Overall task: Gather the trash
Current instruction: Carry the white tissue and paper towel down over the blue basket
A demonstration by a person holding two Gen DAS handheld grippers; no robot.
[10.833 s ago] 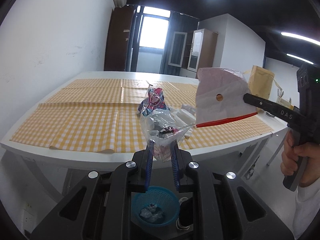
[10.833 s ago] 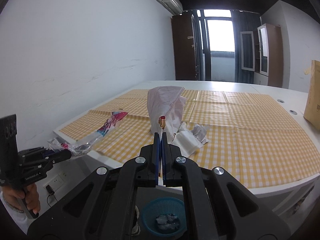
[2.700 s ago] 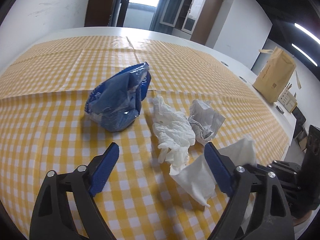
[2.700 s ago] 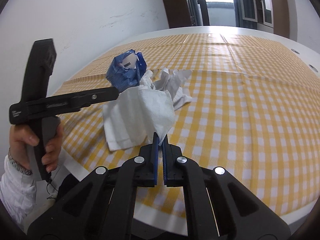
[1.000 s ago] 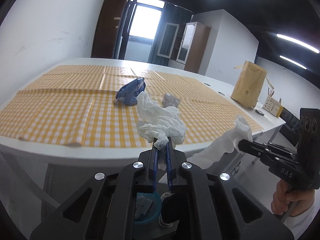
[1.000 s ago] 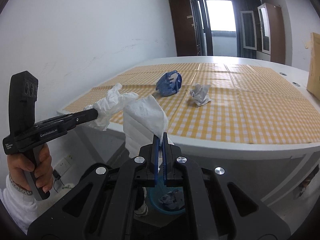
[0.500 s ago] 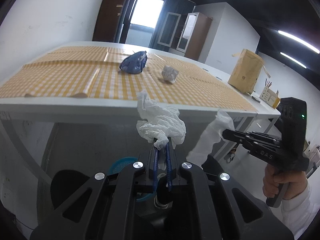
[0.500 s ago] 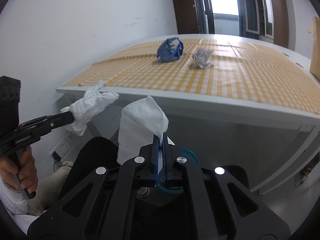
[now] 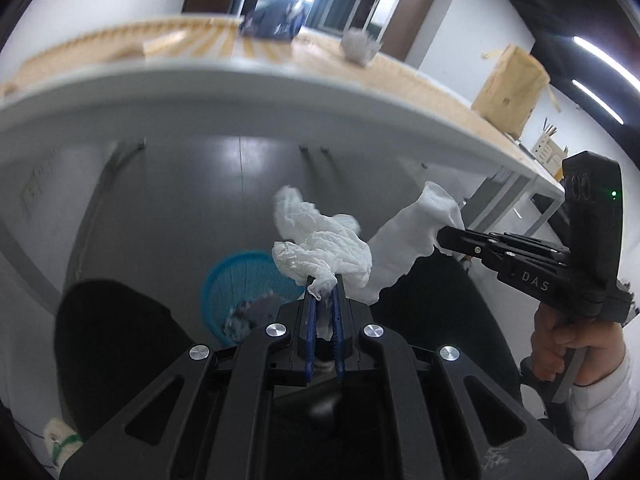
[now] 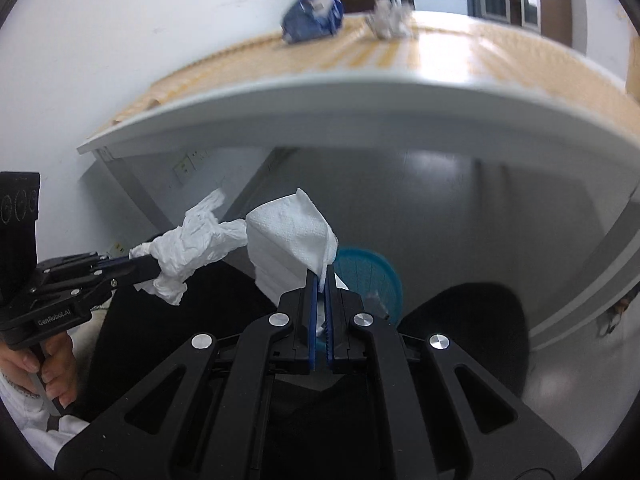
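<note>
A crumpled white tissue (image 9: 320, 246) is pinched in the left gripper's (image 9: 323, 300) closed jaws, and a folded paper napkin (image 10: 290, 240) in the right gripper's (image 10: 319, 280). Both hang below the bench (image 9: 240, 92) edge, above a blue mesh wastebasket (image 9: 236, 276) on the floor. A blue wrapper (image 10: 314, 14) and a paper ball (image 10: 388, 20) lie on the bench.

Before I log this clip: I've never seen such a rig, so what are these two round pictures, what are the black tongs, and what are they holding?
Each picture comes from a fisheye camera on a hand-held tool, looking along its tongs. No robot: a person's hand grips each one. The left tongs are shut on a crumpled white tissue; the right tongs are shut on a flatter paper napkin. Each view also shows the other tool from the side. Both are below the table edge, near a blue mesh waste basket on the floor. A blue wrapper and a crumpled paper ball lie on the checked tablecloth.
</note>
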